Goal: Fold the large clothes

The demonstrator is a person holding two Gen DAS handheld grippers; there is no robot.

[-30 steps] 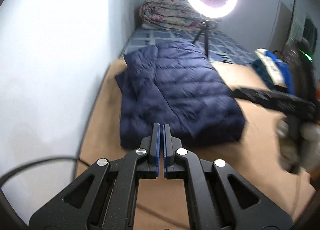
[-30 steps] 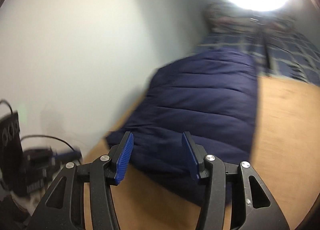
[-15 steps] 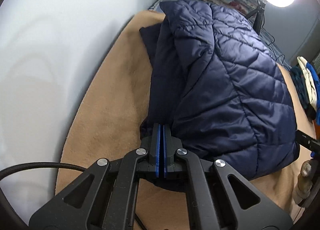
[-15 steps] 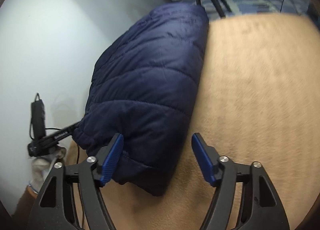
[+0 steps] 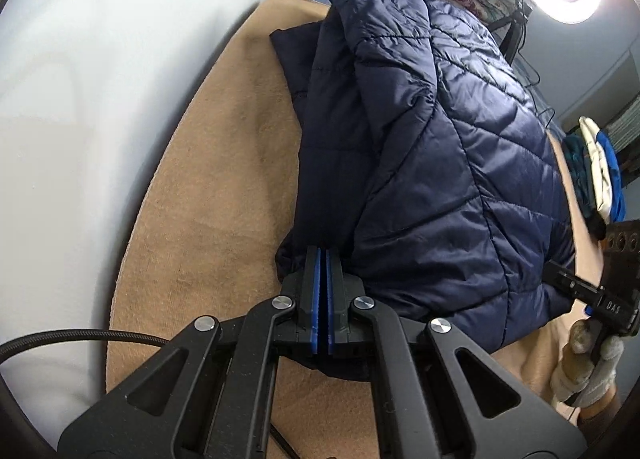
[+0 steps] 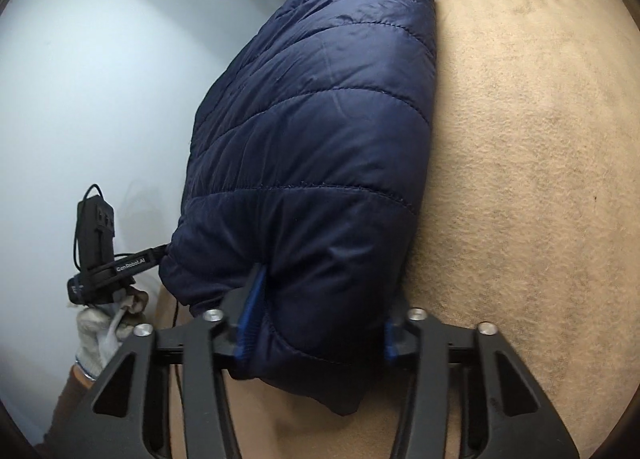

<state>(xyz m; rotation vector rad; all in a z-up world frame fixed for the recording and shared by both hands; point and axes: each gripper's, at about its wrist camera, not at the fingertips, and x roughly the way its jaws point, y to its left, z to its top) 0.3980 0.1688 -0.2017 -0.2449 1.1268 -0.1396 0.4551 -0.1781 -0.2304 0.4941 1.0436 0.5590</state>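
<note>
Found navy puffer jacket (image 5: 440,163) lying on tan blanket (image 5: 208,219) beside the wall, folded into a long thick bundle, near hem towards both tools.

Risks, as judged:
- Looked slick and springy, so likely to slide on itself and puff back open if lifted from one corner only. Cause: shiny shell, thick fill, stacked layers.
- Could have dragged the blanket along or let the loose under-layer on the wall side fall out of line. Cause: that layer sat exposed beyond the top fold.
- Might have caught only the outer shell on the right side. Cause: bulk filled almost the whole gap between the fingers.
- Uneven lift probable if one side gripped and the other did not.

Left hand-held gripper (image 5: 323,271): clenched, blue pads pressed together, tip butted into the bunched hem corner. Could not tell whether any fabric sat between them.

Right hand-held gripper (image 6: 320,335): spread wide, not clamped, straddled the other hem corner. Left of its pads (image 6: 250,311) touched the fabric; right one was mostly hidden behind the bulge.
</note>
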